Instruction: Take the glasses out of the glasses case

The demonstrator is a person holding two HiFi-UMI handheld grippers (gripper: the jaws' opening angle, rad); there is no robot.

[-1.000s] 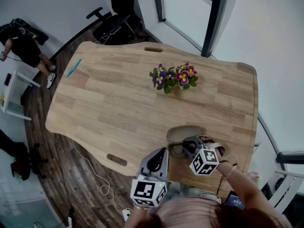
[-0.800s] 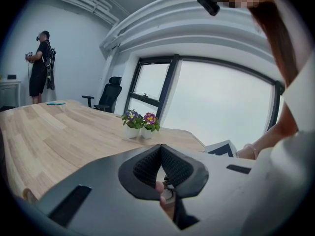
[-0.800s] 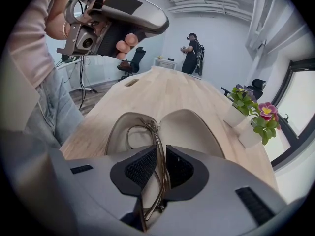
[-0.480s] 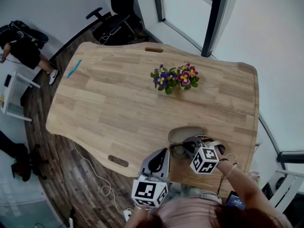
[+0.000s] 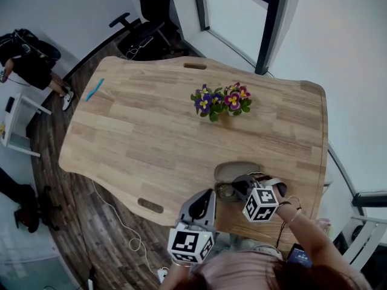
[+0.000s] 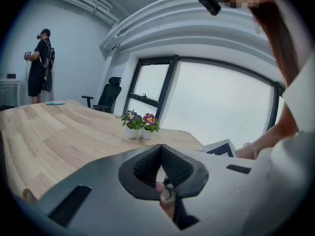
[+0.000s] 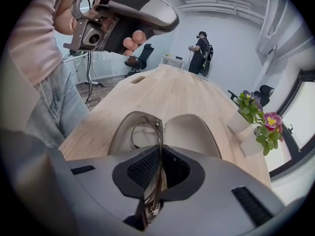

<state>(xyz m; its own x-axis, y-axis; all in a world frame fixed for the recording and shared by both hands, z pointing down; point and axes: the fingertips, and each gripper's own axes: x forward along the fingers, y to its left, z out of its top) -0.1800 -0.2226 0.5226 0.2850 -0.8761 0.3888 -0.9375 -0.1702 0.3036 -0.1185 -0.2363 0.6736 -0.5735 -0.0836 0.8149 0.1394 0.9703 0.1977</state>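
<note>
Your right gripper (image 7: 158, 150) is clamped on the glasses (image 7: 158, 131), folded frame edge-on between the pads. That's a sensible hold: it pinches the rim, not a lens. The rest of the glasses sticks out ahead of the jaws, over the open glasses case (image 7: 191, 132) lying directly below and in front of the tool. I can't tell whether the frame is clear of the lining.

Your left gripper (image 6: 161, 150) has its jaws together on nothing, parked beside the right one at the near edge of the table (image 5: 139, 125), out of the way.

Writing: none readable on case or glasses. The marker cubes show only square patterns.
</note>
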